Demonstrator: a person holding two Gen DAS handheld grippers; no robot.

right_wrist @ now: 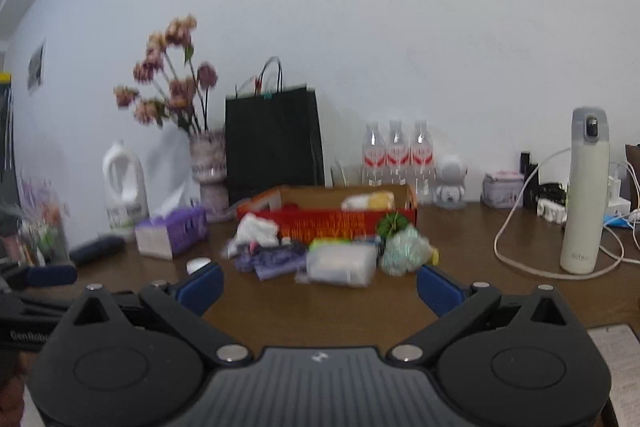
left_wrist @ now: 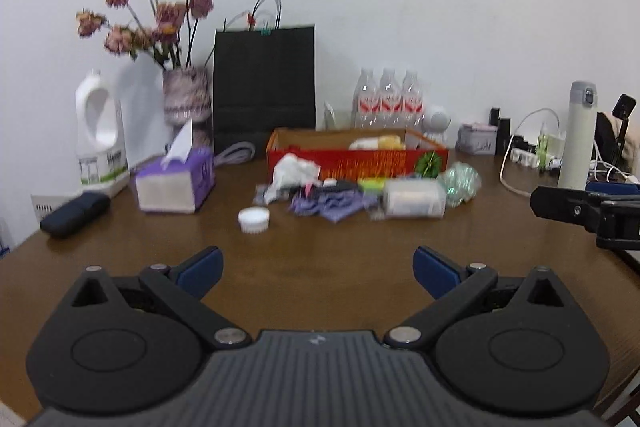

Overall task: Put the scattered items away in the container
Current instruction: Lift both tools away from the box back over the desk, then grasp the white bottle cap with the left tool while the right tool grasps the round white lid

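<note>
Left gripper [left_wrist: 316, 273] and right gripper [right_wrist: 320, 289] both wide, empty, near edge of surface [left_wrist: 320, 239]; scattered items [left_wrist: 340, 203] beside far red box [left_wrist: 360, 161].

Box [left_wrist: 352, 157] mid-counter [left_wrist: 320, 239], scattered items [left_wrist: 340, 197] heaped just before it. Tissue pack [left_wrist: 174, 183] left of heap, cap [left_wrist: 254, 219] between them. Paper bag [left_wrist: 264, 83] behind box; flask [left_wrist: 578, 135] far right. Items inside box blurred, perhaps cloth.
</note>
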